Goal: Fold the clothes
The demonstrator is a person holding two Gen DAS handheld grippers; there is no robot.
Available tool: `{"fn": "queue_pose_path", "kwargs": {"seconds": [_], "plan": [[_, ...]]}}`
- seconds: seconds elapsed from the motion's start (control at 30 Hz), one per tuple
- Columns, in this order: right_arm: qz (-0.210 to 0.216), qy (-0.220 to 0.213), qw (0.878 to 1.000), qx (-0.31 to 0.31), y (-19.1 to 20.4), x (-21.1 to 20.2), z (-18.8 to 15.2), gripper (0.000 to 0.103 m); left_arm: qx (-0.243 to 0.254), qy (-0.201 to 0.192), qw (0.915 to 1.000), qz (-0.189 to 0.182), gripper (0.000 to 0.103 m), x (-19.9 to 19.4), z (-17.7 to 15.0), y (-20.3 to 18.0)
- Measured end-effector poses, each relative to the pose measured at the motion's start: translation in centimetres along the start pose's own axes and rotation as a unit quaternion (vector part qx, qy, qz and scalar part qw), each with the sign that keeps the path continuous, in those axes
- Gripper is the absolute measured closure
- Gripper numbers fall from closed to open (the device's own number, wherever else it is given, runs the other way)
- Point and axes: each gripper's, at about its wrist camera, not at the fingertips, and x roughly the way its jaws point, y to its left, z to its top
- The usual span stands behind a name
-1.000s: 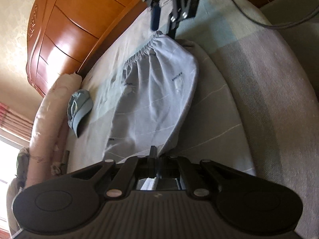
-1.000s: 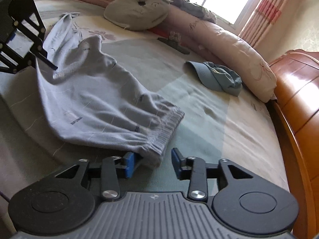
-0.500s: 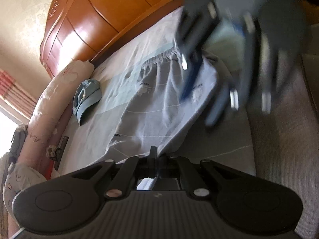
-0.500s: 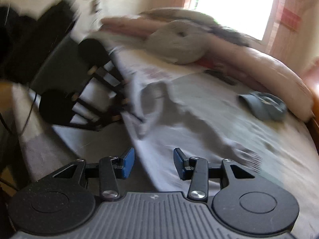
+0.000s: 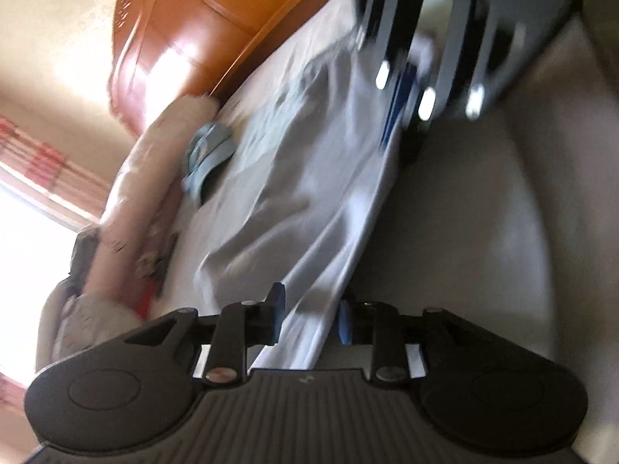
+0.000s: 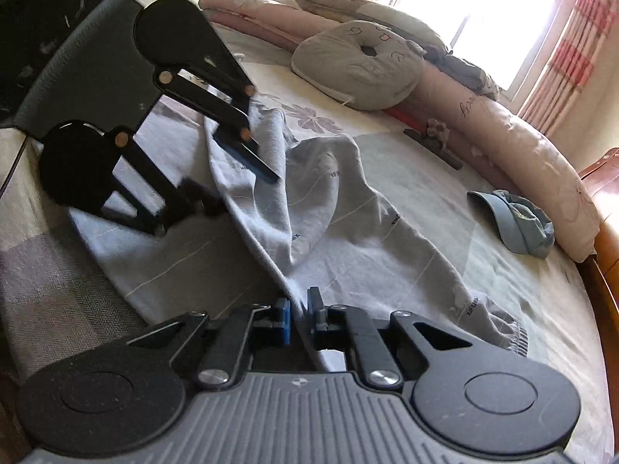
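Trousers point(image 6: 348, 232) of pale grey cloth lie spread across the bed point(image 6: 483, 290), one elastic cuff trailing toward the wooden bed frame point(image 6: 603, 294), as a fold gets under way. The right gripper point(image 6: 298, 315) has its blue-padded jaws drawn nearly together on the near edge of the cloth, a ridge of fabric pinched between them, so it appears to be gripping the trousers. The left gripper point(image 5: 309, 319) stands with its jaws noticeably apart; a fold of the same cloth runs through the gap, touching at least the right-hand pad, but the blurred wrist view does not settle whether it truly holds the cloth or merely straddles it. In the right wrist view the left gripper point(image 6: 247, 154) sits at the far end of the same edge, its fingers laid against the fabric.

The step in hand looks like taking hold of one long side of the trousers at two places. The next move would likely call for a firm close of the left jaws, then carrying the lifted edge across the other leg with both ends level, so the halves stack without a twist.

A blue cap point(image 6: 514, 224), a long pink bolster point(image 6: 503, 147) and a round grey cushion point(image 6: 356, 65) lie well apart from the work, nearer the window point(image 6: 483, 15).
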Motion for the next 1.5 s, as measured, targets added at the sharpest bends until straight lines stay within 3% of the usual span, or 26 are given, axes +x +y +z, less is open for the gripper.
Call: {"fn": "queue_pose_path", "kwargs": {"seconds": [0.23,0.37,0.43,0.47,0.73,0.9,1.0,1.23,1.5], "plan": [[0.012,0.005,1.0,0.026,-0.6,0.2,-0.3,0.093,0.024,0.061,0.9965,0.051,0.07,2.1,-3.8,1.9],[0.015,0.006,1.0,0.026,-0.4,0.4,-0.5,0.093,0.038,0.059,0.9962,0.051,0.07,2.9,-4.4,2.5],[0.014,0.006,1.0,0.026,-0.4,0.4,-0.5,0.093,0.048,0.059,0.9959,0.047,0.082,2.8,-4.3,2.3],[0.013,0.005,1.0,0.025,-0.4,0.4,-0.4,0.093,0.056,0.057,0.9956,0.049,0.097,2.7,-4.2,2.2],[-0.008,-0.016,1.0,0.022,-0.8,-0.7,-0.2,0.094,0.048,0.042,0.9954,0.072,0.101,-0.7,-3.5,4.2],[-0.005,-0.02,1.0,0.021,-1.7,-2.0,-0.4,0.094,0.071,0.02,0.9954,0.061,0.101,-5.1,-2.3,4.0],[0.0,-0.018,1.0,0.019,-2.2,-2.8,-0.9,0.094,0.065,0.016,0.9973,0.031,0.101,-6.7,-1.9,3.2],[0.012,0.001,1.0,0.008,-1.6,-3.4,-2.1,0.097,0.089,0.015,0.9959,-0.01,0.101,-7.6,-2.3,0.2],[0.023,-0.007,1.0,0.013,-1.5,-4.6,-1.9,0.097,0.078,0.005,0.9968,-0.015,0.101,-8.5,-2.1,0.3]]}}
